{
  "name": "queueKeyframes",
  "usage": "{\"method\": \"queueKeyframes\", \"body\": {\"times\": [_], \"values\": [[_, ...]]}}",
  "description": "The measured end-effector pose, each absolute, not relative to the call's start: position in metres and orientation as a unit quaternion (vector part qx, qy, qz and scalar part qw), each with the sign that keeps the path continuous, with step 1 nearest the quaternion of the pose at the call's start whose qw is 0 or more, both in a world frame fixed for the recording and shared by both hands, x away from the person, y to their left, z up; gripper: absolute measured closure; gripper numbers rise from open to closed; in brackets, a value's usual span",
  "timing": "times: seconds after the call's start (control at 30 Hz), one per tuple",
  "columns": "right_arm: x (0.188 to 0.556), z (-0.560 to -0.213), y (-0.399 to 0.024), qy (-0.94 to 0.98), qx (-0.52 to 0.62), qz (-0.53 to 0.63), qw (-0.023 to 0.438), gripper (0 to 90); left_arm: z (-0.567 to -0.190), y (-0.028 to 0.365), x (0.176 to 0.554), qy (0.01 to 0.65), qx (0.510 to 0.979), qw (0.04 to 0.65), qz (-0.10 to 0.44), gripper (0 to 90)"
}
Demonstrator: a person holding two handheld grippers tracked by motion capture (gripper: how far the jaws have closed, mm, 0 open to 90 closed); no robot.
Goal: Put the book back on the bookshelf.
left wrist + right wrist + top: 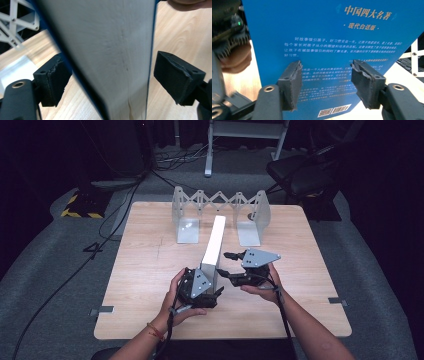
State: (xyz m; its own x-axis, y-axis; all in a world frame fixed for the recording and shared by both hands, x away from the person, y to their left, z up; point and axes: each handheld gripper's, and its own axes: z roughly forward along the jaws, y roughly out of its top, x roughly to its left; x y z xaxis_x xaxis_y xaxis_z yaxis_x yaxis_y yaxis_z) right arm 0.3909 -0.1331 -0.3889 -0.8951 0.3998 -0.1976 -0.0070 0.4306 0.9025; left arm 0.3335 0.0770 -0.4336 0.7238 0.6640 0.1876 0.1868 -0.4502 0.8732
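Observation:
A thick book (215,237) with a blue cover stands on edge in the middle of the wooden table (150,270), its white page block facing up. It runs from near me toward the rack. My left gripper (214,294) is at its near end. In the left gripper view the page block (107,50) sits between the pads, and a gap shows at the right pad (175,80), so my left gripper (112,80) is open. My right gripper (226,264) is open on the book's right side. In the right gripper view my right gripper (325,80) faces the blue back cover (324,30) with nothing between its pads.
A grey metal expanding book rack (220,200) with two upright end plates stands at the table's far edge, and the book's far end lies between its plates. A part of this rack (15,20) shows past the left jaw. A dark chair (300,175) and cables lie beyond the table.

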Motion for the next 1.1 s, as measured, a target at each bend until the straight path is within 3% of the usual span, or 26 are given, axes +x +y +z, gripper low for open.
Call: {"method": "queueKeyframes", "body": {"times": [0.17, 0.37, 0.63, 0.83, 1.1], "values": [[0.393, -0.39, -0.131, 0.821, 0.126, 0.524, 0.187, 39.9, -0.438, 0.075, 0.334, 0.294, 0.785, 0.467, 0.282, 20.1], [0.392, -0.389, -0.127, 0.823, 0.128, 0.519, 0.194, 39.4, -0.44, 0.076, 0.336, 0.336, 0.76, 0.475, 0.288, 37.6], [0.397, -0.383, -0.151, 0.808, 0.147, 0.531, 0.206, 38.2, -0.438, 0.1, 0.343, 0.339, 0.766, 0.488, 0.245, 58.7], [0.408, -0.389, -0.188, 0.814, 0.171, 0.514, 0.21, 35.6, -0.437, 0.113, 0.344, 0.29, 0.788, 0.506, 0.197, 59.9], [0.41, -0.402, -0.21, 0.825, 0.145, 0.525, 0.153, 33.1, -0.431, 0.137, 0.335, 0.188, 0.832, 0.505, 0.133, 59.6]]}}
